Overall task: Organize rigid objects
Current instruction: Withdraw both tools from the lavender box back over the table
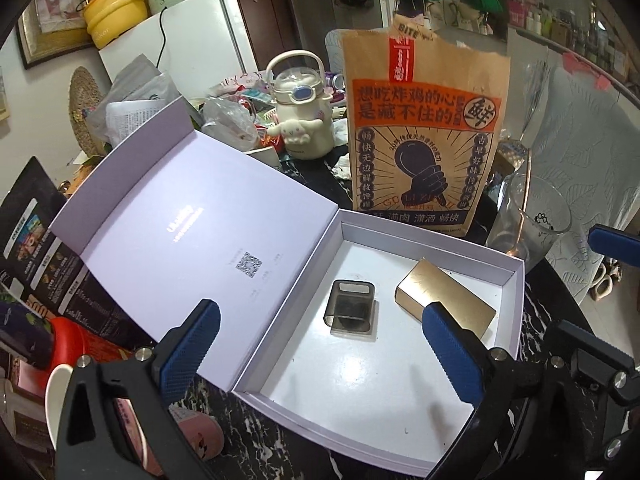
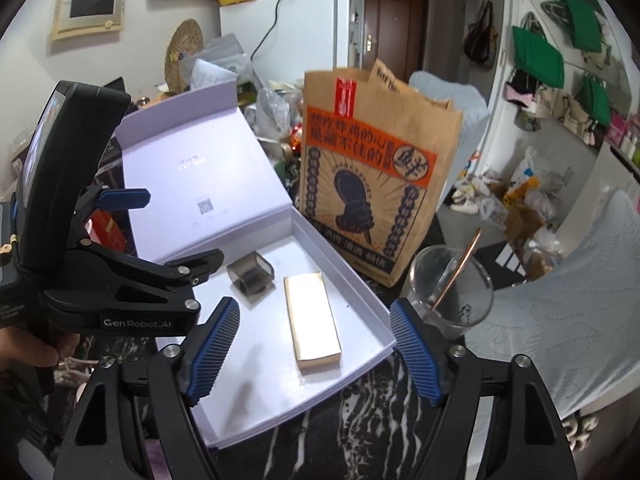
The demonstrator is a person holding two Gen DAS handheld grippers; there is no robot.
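Note:
A white gift box (image 1: 516,280) (image 2: 372,304) lies open on the dark marble table, its lid (image 1: 192,216) (image 2: 200,168) folded back to the left. Inside it rest a smoky translucent case (image 1: 352,312) (image 2: 252,274) and a gold rectangular box (image 1: 444,296) (image 2: 312,320), side by side and apart. My left gripper (image 1: 320,344) hovers above the box, open, nothing between its blue pads. My right gripper (image 2: 316,348) also hangs open over the box's near edge, with the gold box seen between its fingers but below them and untouched. The left gripper's body (image 2: 120,280) shows in the right wrist view.
A tall printed paper bag (image 1: 424,136) (image 2: 372,184) stands just behind the box. A glass with a copper straw (image 1: 528,220) (image 2: 452,292) stands to the right. A cream kettle-shaped bottle (image 1: 300,112), plastic bags and packets crowd the far left side.

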